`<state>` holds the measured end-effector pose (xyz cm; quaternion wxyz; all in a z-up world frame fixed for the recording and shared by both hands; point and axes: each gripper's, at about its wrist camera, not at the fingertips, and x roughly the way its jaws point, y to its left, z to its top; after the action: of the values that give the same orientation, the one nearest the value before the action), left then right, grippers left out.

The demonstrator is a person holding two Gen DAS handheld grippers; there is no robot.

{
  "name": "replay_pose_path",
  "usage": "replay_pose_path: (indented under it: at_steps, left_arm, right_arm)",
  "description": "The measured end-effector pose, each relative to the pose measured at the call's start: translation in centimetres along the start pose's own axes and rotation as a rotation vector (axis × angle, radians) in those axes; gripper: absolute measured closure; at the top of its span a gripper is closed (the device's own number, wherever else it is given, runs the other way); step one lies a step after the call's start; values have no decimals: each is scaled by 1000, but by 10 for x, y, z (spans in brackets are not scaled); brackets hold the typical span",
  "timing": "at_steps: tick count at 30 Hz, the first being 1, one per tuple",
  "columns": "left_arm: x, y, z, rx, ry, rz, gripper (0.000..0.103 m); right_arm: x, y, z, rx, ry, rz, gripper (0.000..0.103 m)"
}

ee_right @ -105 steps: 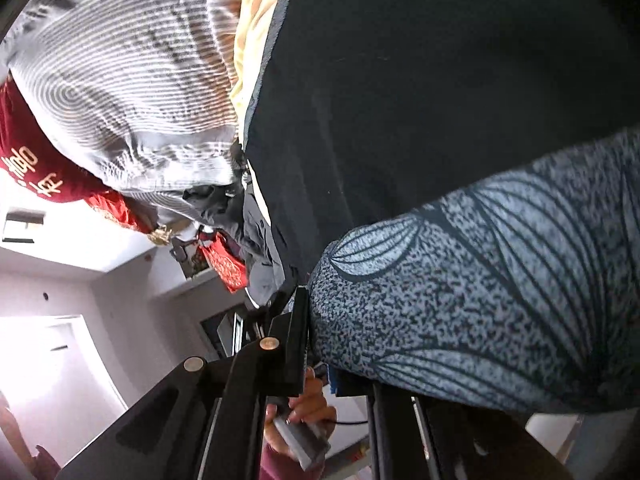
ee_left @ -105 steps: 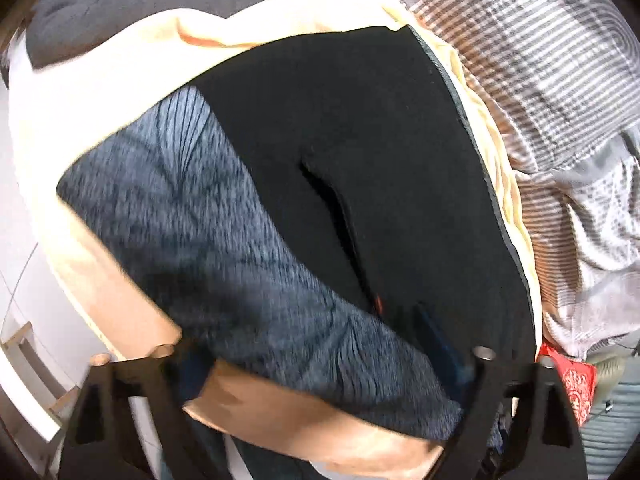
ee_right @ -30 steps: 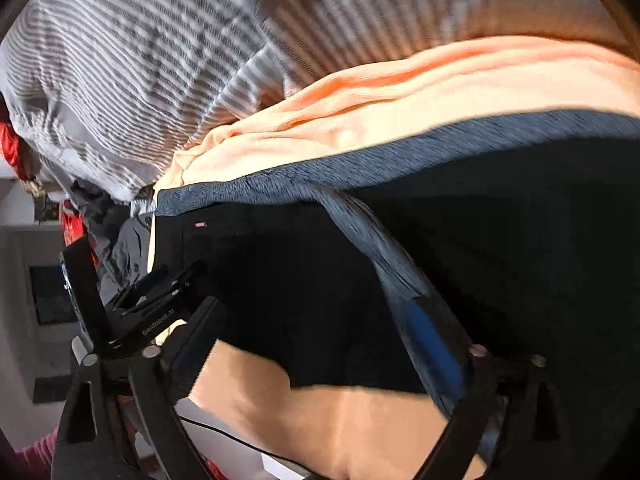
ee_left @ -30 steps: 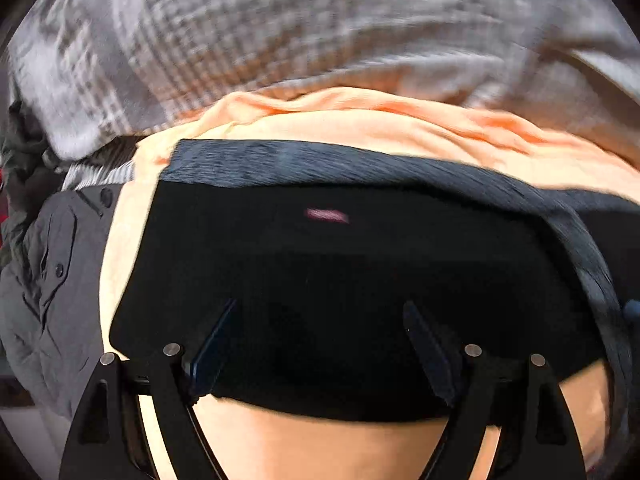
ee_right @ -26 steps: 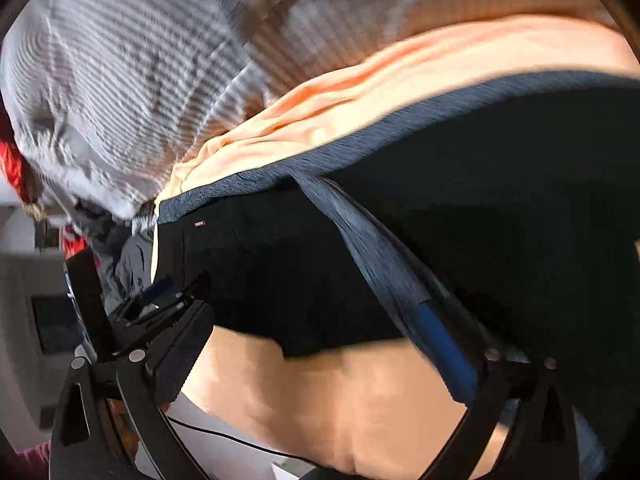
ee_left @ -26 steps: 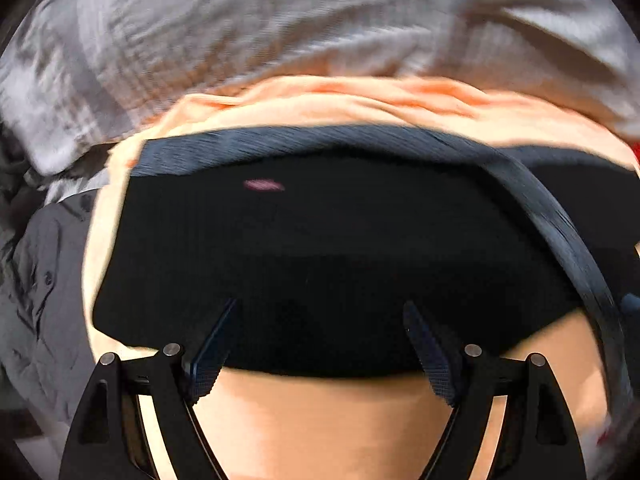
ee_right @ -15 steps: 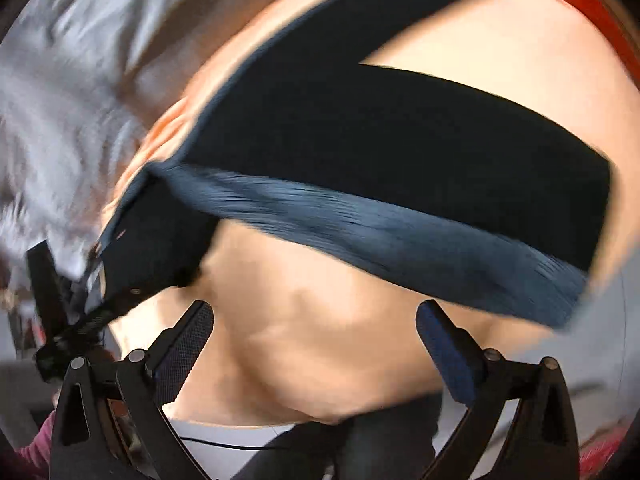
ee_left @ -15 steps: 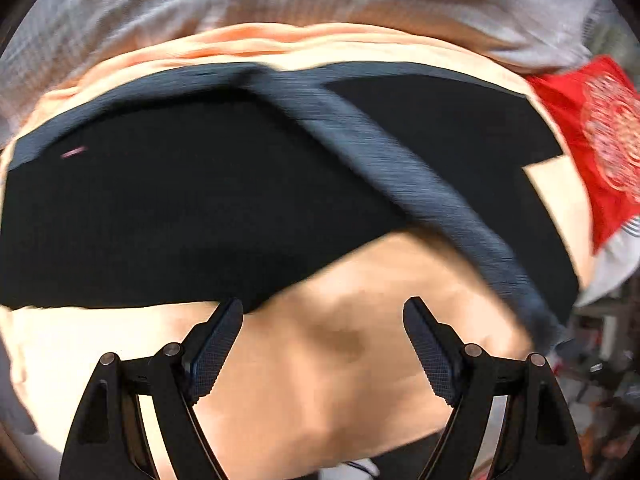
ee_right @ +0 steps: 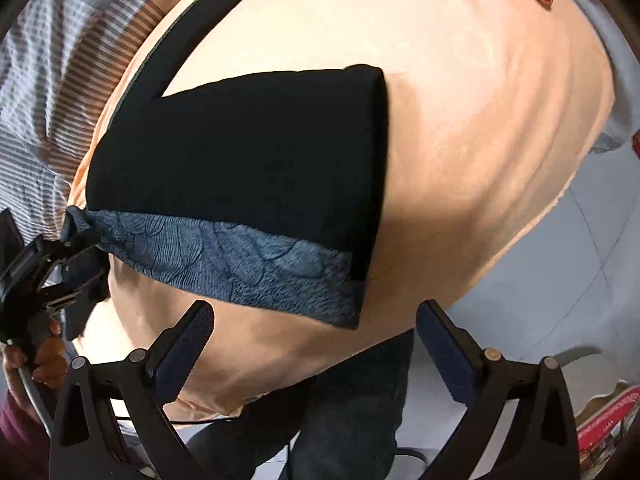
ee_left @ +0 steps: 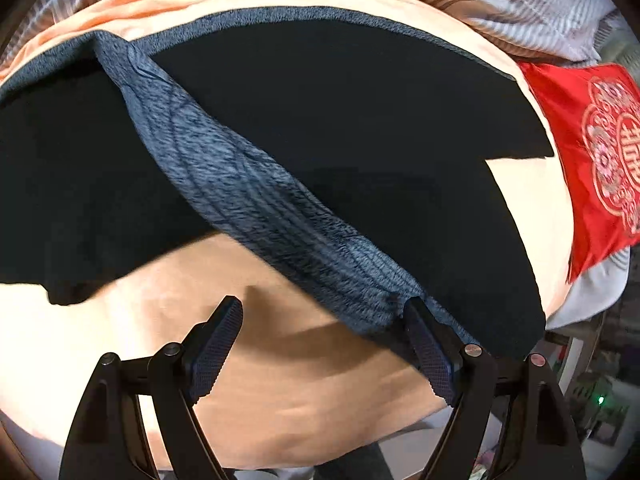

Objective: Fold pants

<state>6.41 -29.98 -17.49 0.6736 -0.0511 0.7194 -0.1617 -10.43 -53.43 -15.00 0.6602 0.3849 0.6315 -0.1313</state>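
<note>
Left gripper [ee_left: 322,320]: gaping wide, one pad brushing the black pants' [ee_left: 340,120] patterned band [ee_left: 256,196].
Right gripper [ee_right: 316,320]: hovering wide open, holding nothing, above the peach blanket [ee_right: 460,120].

Quick count from my end: one pair of pants [ee_left: 340,120], black with a blue patterned band, lying past the tips of both claws. One peach sheet [ee_left: 280,392] under them. One striped blanket [ee_left: 520,4] beyond that. One red embroidered cloth [ee_left: 592,152] off to the right of the left gripper [ee_left: 324,340]. Two grippers total, left and right gripper [ee_right: 316,340], each with jaws spread and nothing between them.
</note>
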Motion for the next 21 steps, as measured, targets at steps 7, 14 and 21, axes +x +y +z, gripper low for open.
replay_pose_path:
  at_steps: [7,14,21]
  left_arm:
    - [10,-13,-5,-25,4,31,33]
    - [-7,-34,0,24,-15,-2,88]
    - [-50,-48,23,1,-87,-56,88]
  right_arm:
    - [14,-15,10,-9,71,111,55]
    - [-12,-10,20,-13,113,320,86]
    - [-58,5,71,-48,78,481,87]
